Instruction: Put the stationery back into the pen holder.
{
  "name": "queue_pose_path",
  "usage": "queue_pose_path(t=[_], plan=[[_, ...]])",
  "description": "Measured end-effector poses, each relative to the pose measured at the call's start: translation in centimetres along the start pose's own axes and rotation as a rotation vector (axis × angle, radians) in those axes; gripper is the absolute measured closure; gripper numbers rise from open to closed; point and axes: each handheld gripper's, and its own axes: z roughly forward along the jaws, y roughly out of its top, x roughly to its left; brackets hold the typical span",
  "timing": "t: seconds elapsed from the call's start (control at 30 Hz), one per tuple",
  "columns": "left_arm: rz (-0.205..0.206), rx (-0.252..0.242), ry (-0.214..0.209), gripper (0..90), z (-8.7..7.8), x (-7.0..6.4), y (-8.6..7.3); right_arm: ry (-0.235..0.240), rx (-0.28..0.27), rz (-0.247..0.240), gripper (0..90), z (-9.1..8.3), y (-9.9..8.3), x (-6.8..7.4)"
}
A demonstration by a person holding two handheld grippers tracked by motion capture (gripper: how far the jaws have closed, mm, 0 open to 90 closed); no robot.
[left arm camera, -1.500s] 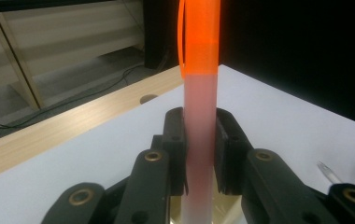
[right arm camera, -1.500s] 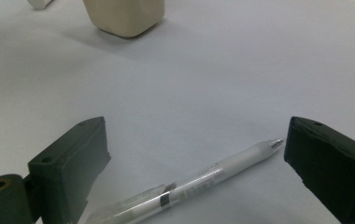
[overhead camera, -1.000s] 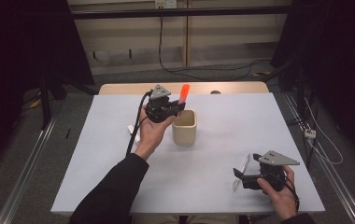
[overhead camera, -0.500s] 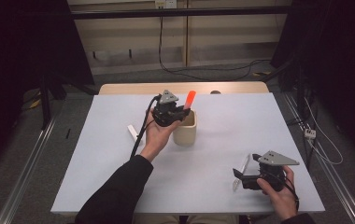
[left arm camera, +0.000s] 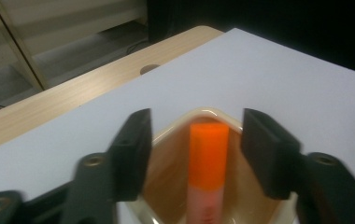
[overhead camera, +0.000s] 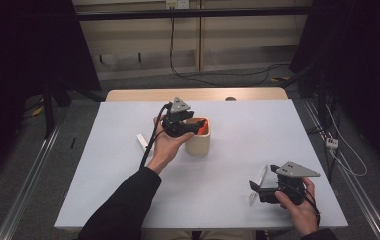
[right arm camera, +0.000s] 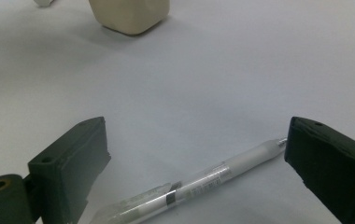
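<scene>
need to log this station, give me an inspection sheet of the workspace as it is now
surface: white table, wooden strip along its far edge
job's things: orange marker standing inside the beige cup; clear pen lying flat on the table
clutter: small white item left of the cup
grippers: left gripper open over the cup, jaws either side of the marker, not touching it; right gripper open, jaws either side of the pen
cables: black cable trailing from the left gripper
surroundings: dark curtains, grey floor, floor cables
</scene>
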Motion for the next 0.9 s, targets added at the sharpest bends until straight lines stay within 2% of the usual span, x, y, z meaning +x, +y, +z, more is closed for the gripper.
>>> queue_pose_path(t=[0.07, 0.17, 0.37, 0.47, 0.53, 0.6, 0.7, 0.8, 0.87, 0.9], plan=[[0.003, -0.001, 0.011, 33.5, -0.2, 0.2, 0.0, 0.001, -0.001, 0.002, 5.7, 0.0, 0.0, 0.0], [-0.013, 0.001, 0.033, 22.3, -0.6, 0.6, -0.1, 0.002, 0.001, 0.000, 5.7, 0.0, 0.0, 0.0], [-0.019, 0.015, 0.065, 10.7, -2.1, 1.1, -0.7, 0.014, 0.011, 0.004, 5.8, 0.1, 0.0, 0.1], [-0.052, 0.034, 0.071, 9.9, -2.8, 1.7, -1.0, 0.009, 0.013, 0.002, 5.7, 0.1, 0.1, 0.1], [-0.040, 0.050, 0.084, 8.6, -3.4, 2.0, -1.1, 0.006, 0.011, 0.002, 5.7, 0.1, 0.1, 0.1], [-0.043, 0.045, 0.082, 7.5, -4.1, 2.1, -1.2, 0.006, 0.015, 0.003, 5.7, 0.1, 0.1, 0.1], [-0.033, 0.043, 0.071, 6.9, -5.0, 2.2, -1.6, 0.014, 0.030, 0.001, 5.8, 0.2, 0.1, 0.1], [0.002, 0.068, 0.070, 6.7, -5.8, 2.1, -1.9, 0.015, 0.038, -0.011, 5.8, 0.3, 0.1, 0.2], [0.003, 0.068, 0.043, 5.7, -6.3, 2.1, -2.0, 0.007, 0.045, -0.023, 5.9, 0.5, 0.2, 0.3], [0.019, 0.074, 0.053, 5.7, -6.7, 2.0, -2.1, 0.005, 0.049, -0.029, 6.1, 0.6, 0.2, 0.2]])
